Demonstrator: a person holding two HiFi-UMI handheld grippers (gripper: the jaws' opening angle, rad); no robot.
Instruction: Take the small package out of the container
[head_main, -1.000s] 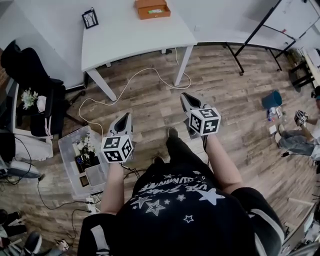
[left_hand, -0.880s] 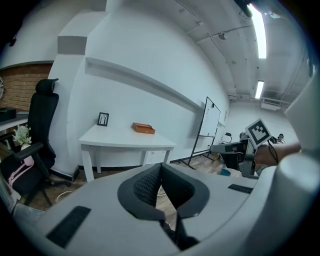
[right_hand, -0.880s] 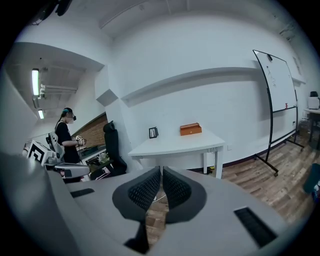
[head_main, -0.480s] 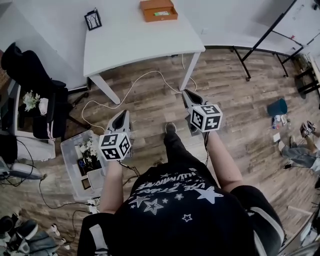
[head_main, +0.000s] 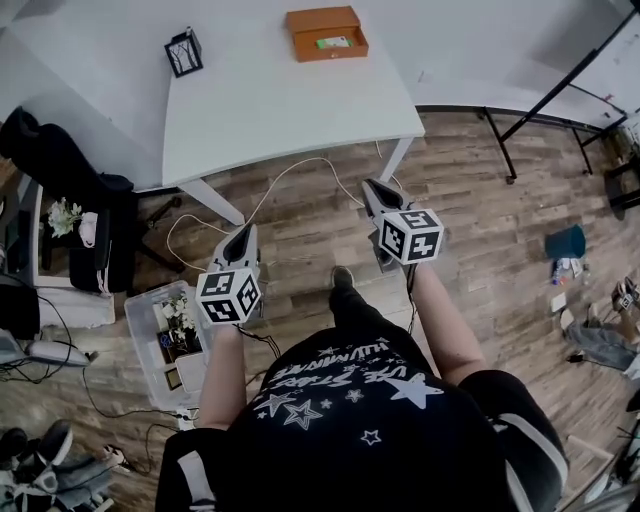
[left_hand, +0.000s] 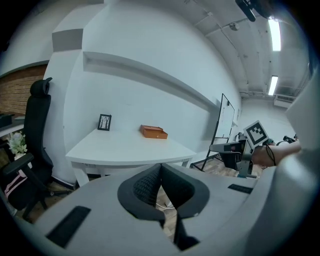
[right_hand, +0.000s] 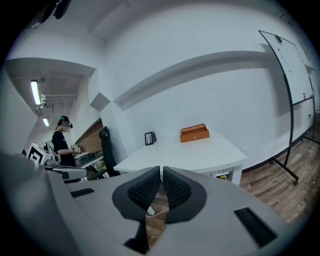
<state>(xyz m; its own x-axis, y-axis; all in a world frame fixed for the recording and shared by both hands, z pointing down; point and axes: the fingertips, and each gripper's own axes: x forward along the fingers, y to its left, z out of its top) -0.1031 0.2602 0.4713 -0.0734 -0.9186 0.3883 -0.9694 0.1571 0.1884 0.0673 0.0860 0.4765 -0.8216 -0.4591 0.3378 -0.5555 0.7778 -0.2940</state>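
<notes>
**Head view.**
- White desk (head_main: 270, 100), top of the picture.
- Orange container (head_main: 327, 33), lid open, at the desk's far edge toward the far right corner.
- Small package (head_main: 333, 42), green-faced, lying inside the container.
- Black frame (head_main: 183, 52), upright, near the far left corner of the desk, well apart from the container.
- Left gripper (head_main: 243, 238) and right gripper (head_main: 375, 192), both held over the wooden floor short of the desk's near edge and pointing toward it. Neither touches the desk.
- White cable (head_main: 290, 168), looping over the floor under the desk's near edge.
- Clear bin (head_main: 140, 310) holding flowers, on the floor to the person's left.
- Black chair (head_main: 60, 170), off the desk's left edge.

**Left gripper view.**
- Left gripper (left_hand: 161, 167): jaws pressed together, nothing between them.
- Beyond the jaws, the desk (left_hand: 125, 147) seen from its near edge, with the container (left_hand: 153, 132) and the frame (left_hand: 104, 122) at the far edge by the wall.
- The chair (left_hand: 37, 130) stands left of the desk. The package cannot be made out in this view.

**Right gripper view.**
- Right gripper (right_hand: 162, 170): jaws closed to a hairline slit, nothing held.
- The desk (right_hand: 190, 155) lies ahead, with the container (right_hand: 195, 133) on its far edge and the frame (right_hand: 149, 138) to the container's left.
- A whiteboard (right_hand: 295, 65) stands at right.
- A second person (right_hand: 62, 140) stands at far left, well apart from the desk.
</notes>
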